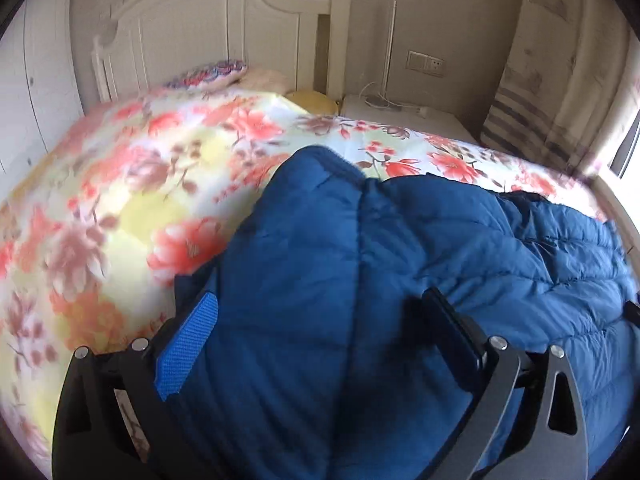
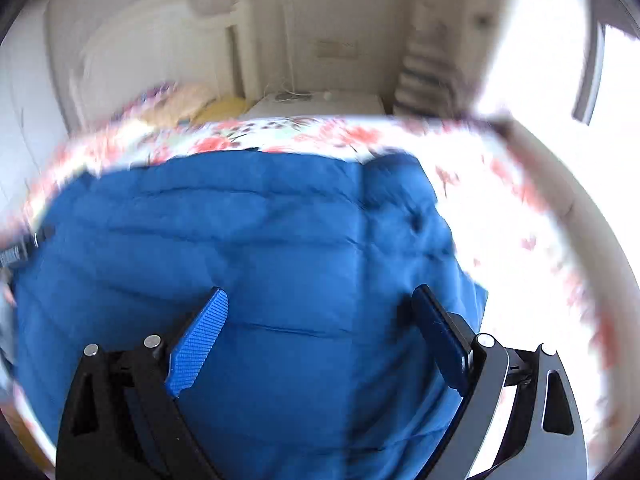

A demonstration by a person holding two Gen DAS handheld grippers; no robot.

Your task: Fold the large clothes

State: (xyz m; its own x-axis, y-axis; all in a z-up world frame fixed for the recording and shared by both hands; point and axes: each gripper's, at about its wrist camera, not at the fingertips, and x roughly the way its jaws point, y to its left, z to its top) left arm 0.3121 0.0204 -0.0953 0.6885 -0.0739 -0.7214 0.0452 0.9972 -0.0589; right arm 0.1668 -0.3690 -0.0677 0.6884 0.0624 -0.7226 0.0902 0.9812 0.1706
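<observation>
The blue padded coat (image 1: 360, 272) lay spread on the floral quilt (image 1: 120, 200) of a bed, and both grippers stood over it, angled down. In the left wrist view, the left gripper (image 1: 324, 312) had its fingers wide apart, the blue ribbed pad of one finger (image 1: 188, 352) at one side and the dark finger (image 1: 452, 328) at the other. A thick bulge of coat filled the whole gap between them and rose past the tips; the cloth lay against both inner faces, but whether the pads pressed it or merely flanked it could not be told. Beyond the tips the coat ended in a rounded fold, and past that the quilt ran to a white headboard (image 1: 224, 32), with a pillow (image 1: 208, 74) at its foot. Off beyond the dark finger's side stood a white nightstand (image 1: 400, 114) with a cable on it. In the right wrist view, much blurred, the right gripper (image 2: 320, 308) also had its fingers spread wide, and nothing was gripped: the ribbed pad (image 2: 196, 348) and the dark pad (image 2: 440, 336) hung apart above flat coat (image 2: 280, 240), which stretched smooth between and ahead of them. The coat's edge fell just outside the dark pad, where sunlit quilt (image 2: 520, 220) began, washed nearly white.
</observation>
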